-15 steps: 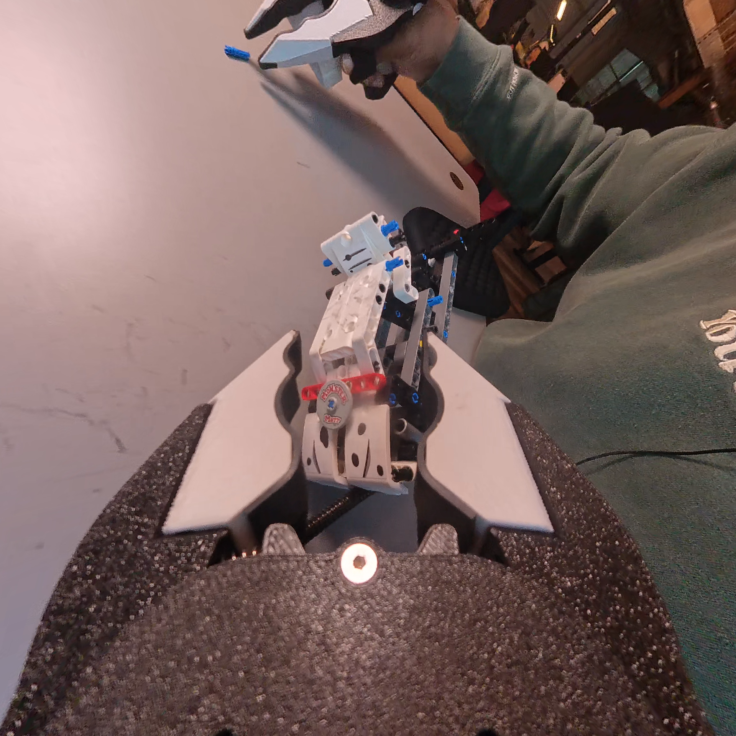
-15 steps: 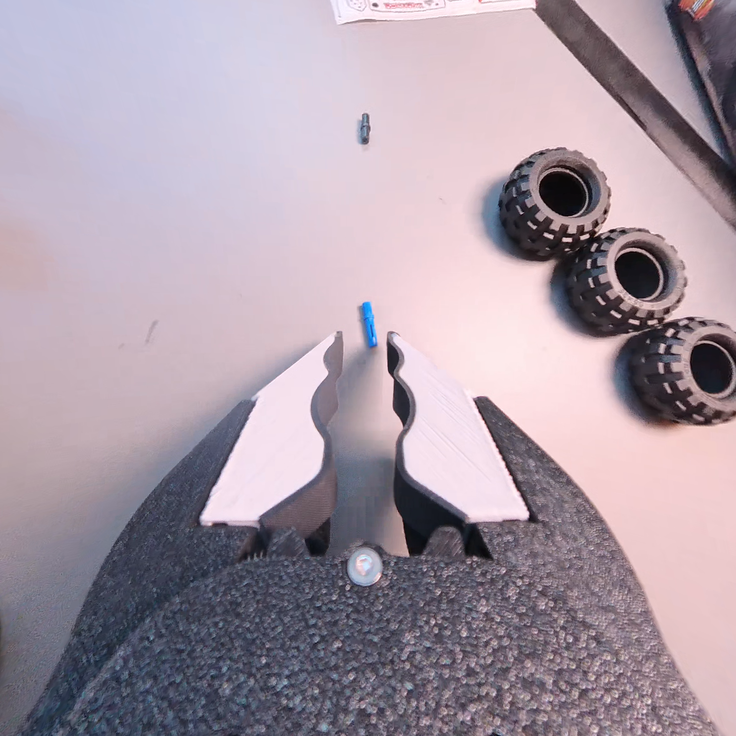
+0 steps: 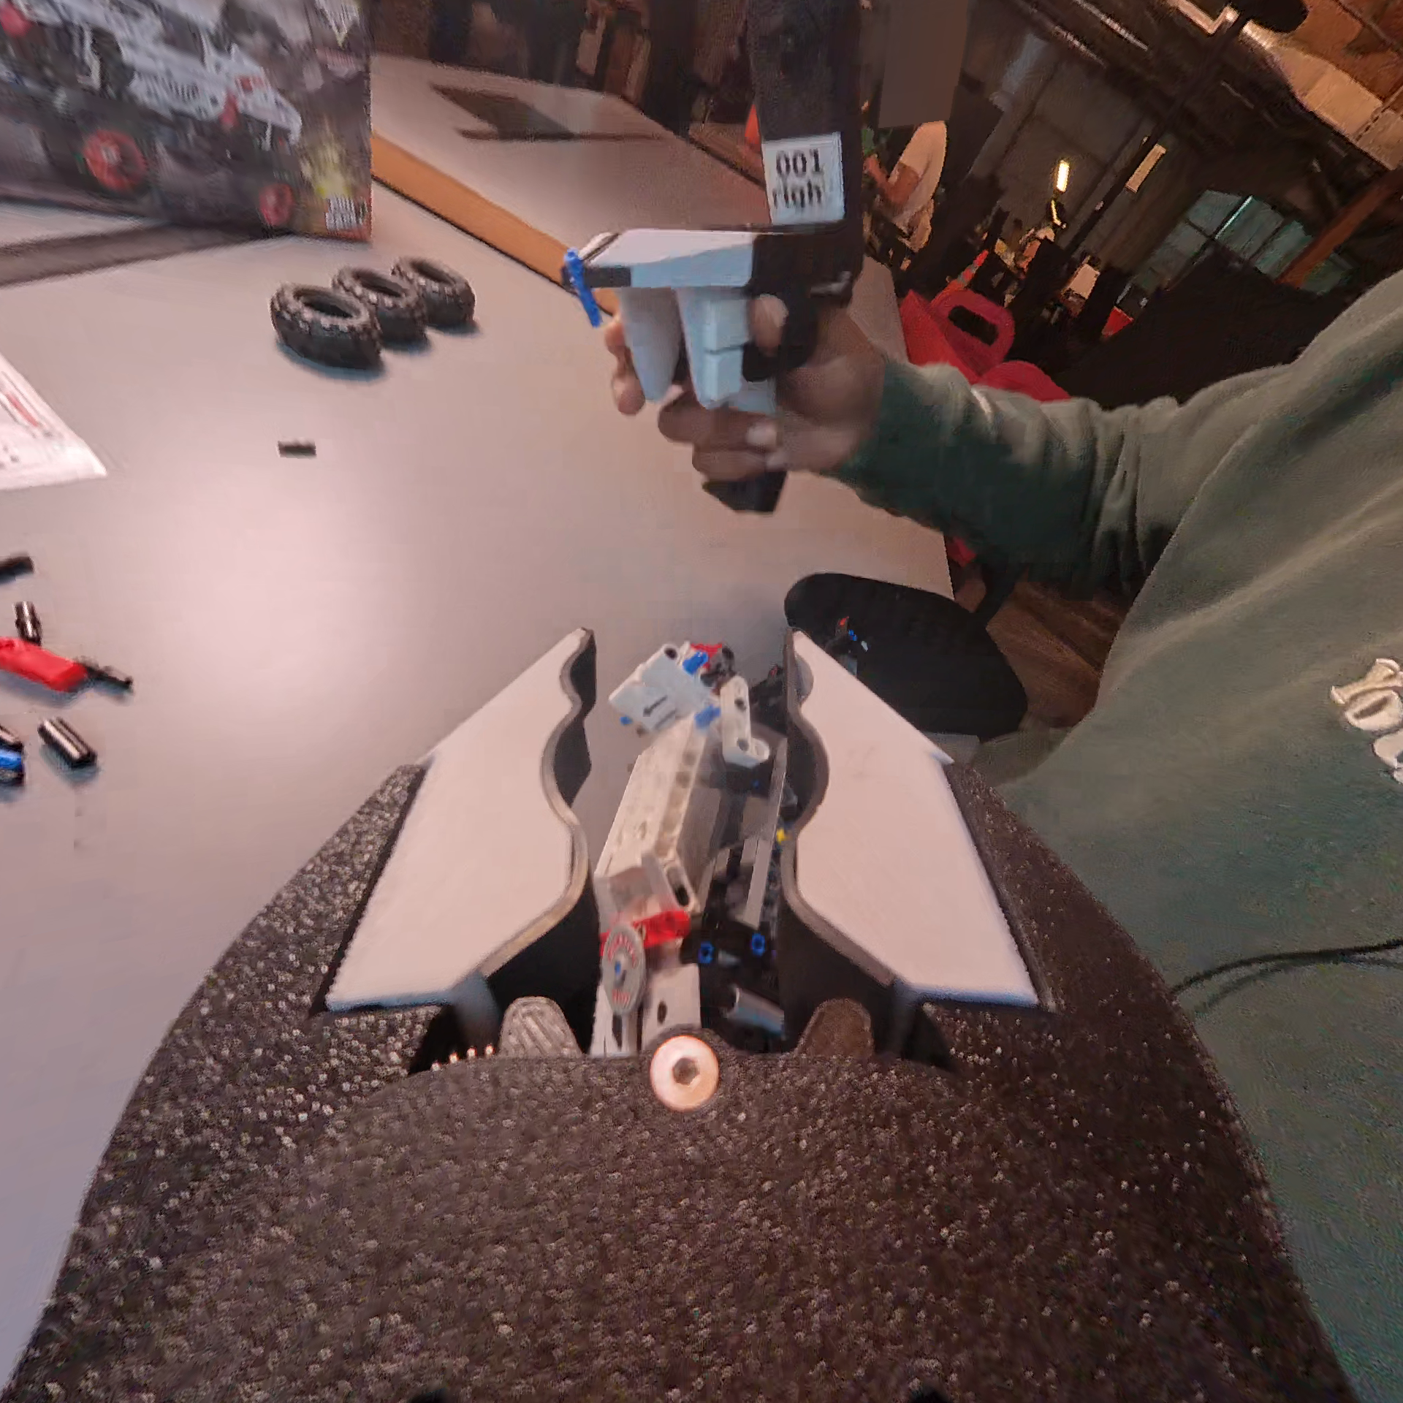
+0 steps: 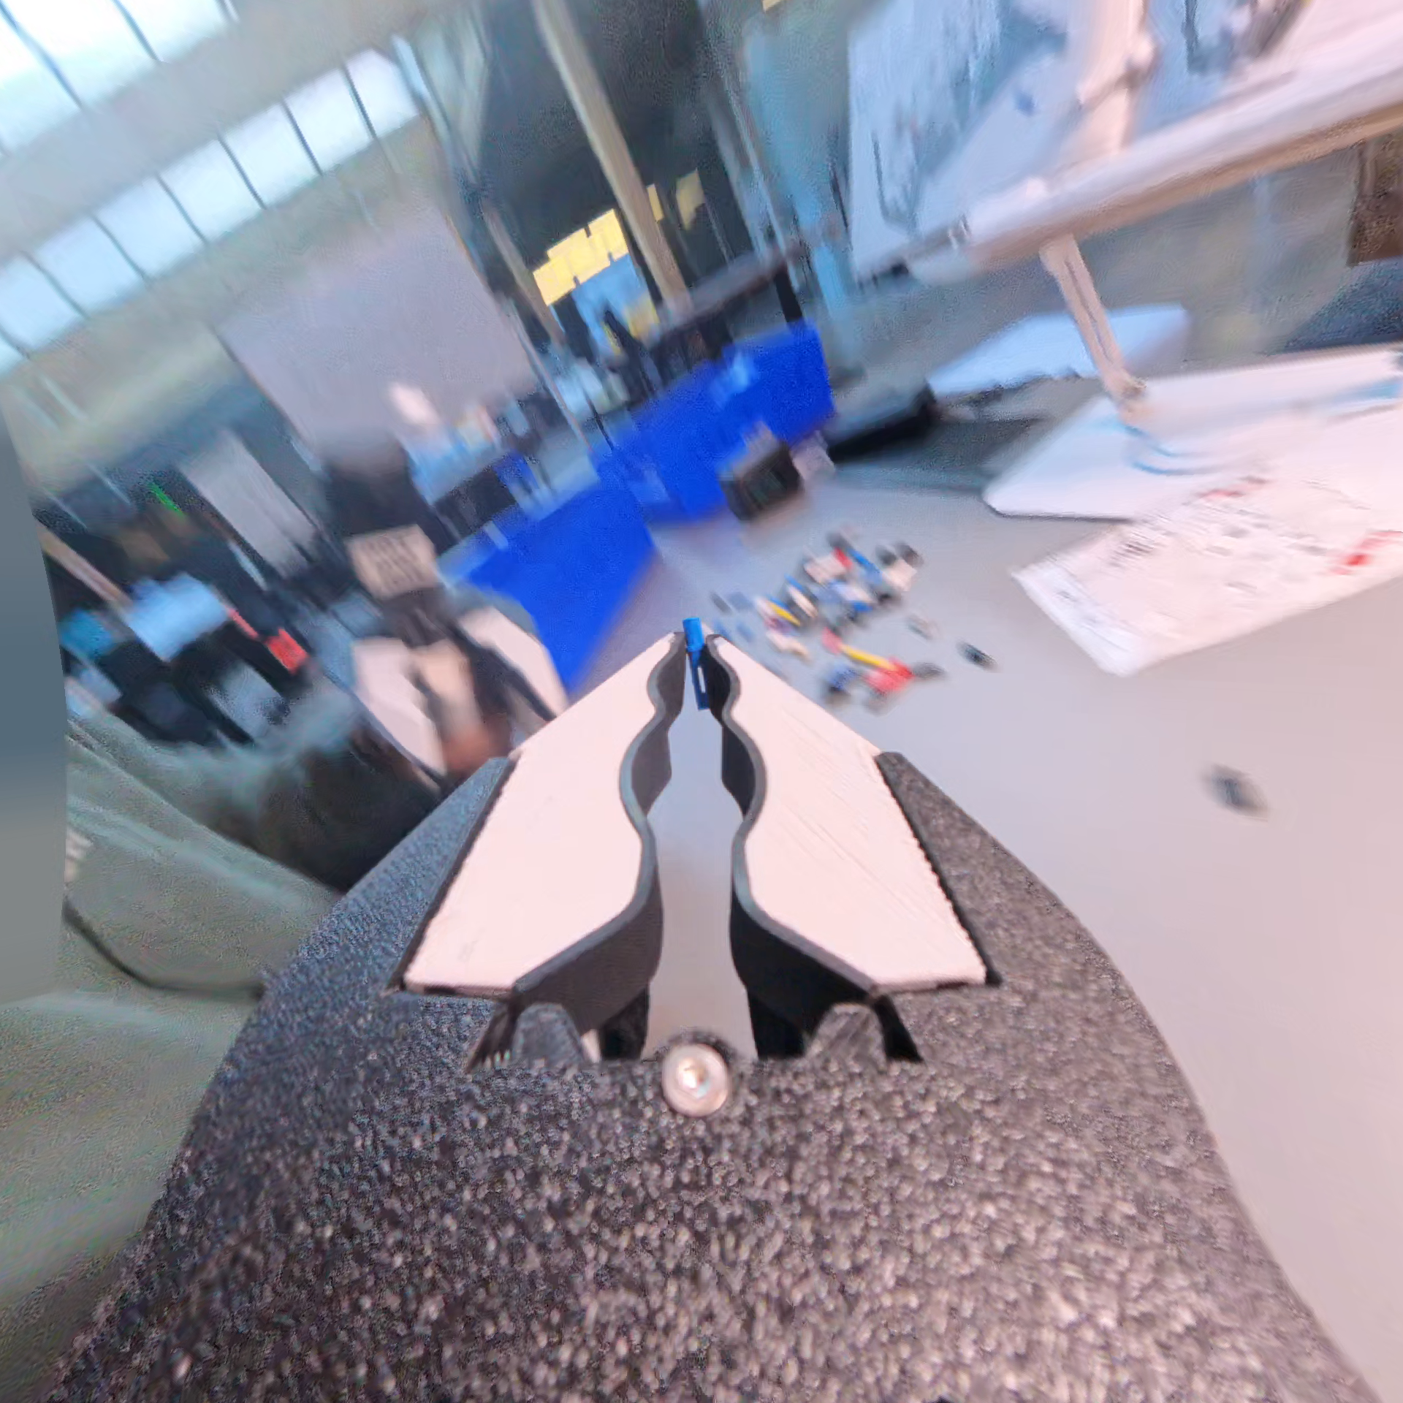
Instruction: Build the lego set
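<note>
Blue plastic, a single small pin, is pinched at the very tips of the right gripper, whose fingers are drawn nearly together on it. In the left wrist view the same pin stands crosswise at the tip of that gripper, raised well above the bench in the person's hand.

The left gripper has its fingers set at a moderate width around the partly built lego model, a white, grey and black frame with red and blue details. The model lies deep between them; contact on both sides looks likely but the left side is blurred.

Elsewhere on the bench: three black tyres in a row, the set's box, an instruction sheet, a stray dark pin and a scatter of loose parts.

Judged step: carrying the pin to the model for insertion.

Risks noted:
- The grip on the pin is shallow, at the tips only. Any side load on meeting a hole could twist it or flick it out.
- The pin sits across the fingers, so the wrist must turn to line it up; a skewed approach would jam it.
- Pressing in pushes on the model. If the left hold is loose, the frame may slide or pivot.
- Both views are blurred, which suggests fast travel; overshoot could knock the white piece projecting from the model's far end.
</note>
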The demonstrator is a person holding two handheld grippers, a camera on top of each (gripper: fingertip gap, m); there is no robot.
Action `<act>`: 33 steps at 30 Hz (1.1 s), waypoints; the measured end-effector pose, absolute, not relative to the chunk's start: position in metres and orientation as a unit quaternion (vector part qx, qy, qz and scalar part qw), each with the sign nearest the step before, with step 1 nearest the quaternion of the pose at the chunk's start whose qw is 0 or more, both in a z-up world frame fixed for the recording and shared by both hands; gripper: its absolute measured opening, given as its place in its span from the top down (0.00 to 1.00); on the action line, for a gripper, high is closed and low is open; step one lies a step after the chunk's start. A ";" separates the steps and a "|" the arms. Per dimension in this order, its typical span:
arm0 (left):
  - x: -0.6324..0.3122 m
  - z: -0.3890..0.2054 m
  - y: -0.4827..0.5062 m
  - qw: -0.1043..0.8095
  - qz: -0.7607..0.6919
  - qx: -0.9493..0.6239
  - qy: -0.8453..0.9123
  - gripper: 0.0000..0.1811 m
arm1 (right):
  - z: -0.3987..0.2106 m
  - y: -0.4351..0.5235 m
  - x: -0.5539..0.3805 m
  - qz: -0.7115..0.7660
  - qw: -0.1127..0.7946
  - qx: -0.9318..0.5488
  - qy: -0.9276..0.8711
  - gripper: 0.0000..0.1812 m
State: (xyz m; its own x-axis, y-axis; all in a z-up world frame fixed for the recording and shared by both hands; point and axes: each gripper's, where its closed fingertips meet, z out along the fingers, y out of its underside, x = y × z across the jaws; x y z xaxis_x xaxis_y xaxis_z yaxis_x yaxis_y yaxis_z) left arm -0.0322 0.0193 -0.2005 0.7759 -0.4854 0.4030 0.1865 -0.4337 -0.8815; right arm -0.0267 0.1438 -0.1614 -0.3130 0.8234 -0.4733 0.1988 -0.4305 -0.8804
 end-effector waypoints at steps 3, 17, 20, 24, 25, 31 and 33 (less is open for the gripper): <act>-0.020 -0.178 0.034 0.579 -0.283 -0.758 0.097 0.76 | -0.109 0.092 -0.027 0.780 0.169 -0.504 -0.330 0.98; 0.000 -0.076 0.020 0.719 -0.127 -0.671 0.129 0.92 | -0.066 0.015 -0.011 0.801 0.173 -0.470 -0.327 0.98; 0.005 -0.080 0.018 0.706 -0.114 -0.683 0.148 0.94 | -0.069 0.015 -0.007 0.805 0.170 -0.473 -0.316 0.97; 0.009 -0.084 0.020 0.699 -0.097 -0.692 0.150 0.90 | -0.070 0.012 -0.003 0.809 0.175 -0.469 -0.306 0.97; 0.010 -0.085 0.021 0.698 -0.093 -0.693 0.152 0.91 | -0.070 0.011 -0.003 0.809 0.177 -0.469 -0.307 0.97; 0.010 -0.094 0.018 0.662 -0.073 -0.717 0.206 0.97 | -0.077 0.012 -0.002 0.778 0.209 -0.464 -0.369 0.98; 0.010 -0.099 0.013 0.635 -0.089 -0.730 0.236 0.98 | -0.082 0.007 0.001 0.747 0.229 -0.446 -0.437 0.98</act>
State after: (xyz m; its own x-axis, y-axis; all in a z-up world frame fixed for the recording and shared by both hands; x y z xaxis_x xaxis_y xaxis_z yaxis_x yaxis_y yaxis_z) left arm 0.0102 0.0130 -0.0988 0.8725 -0.4580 -0.1703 -0.2324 -0.0822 -0.9691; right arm 0.0010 0.0066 -0.0820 -0.4967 0.7318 -0.4666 0.0483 -0.5135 -0.8567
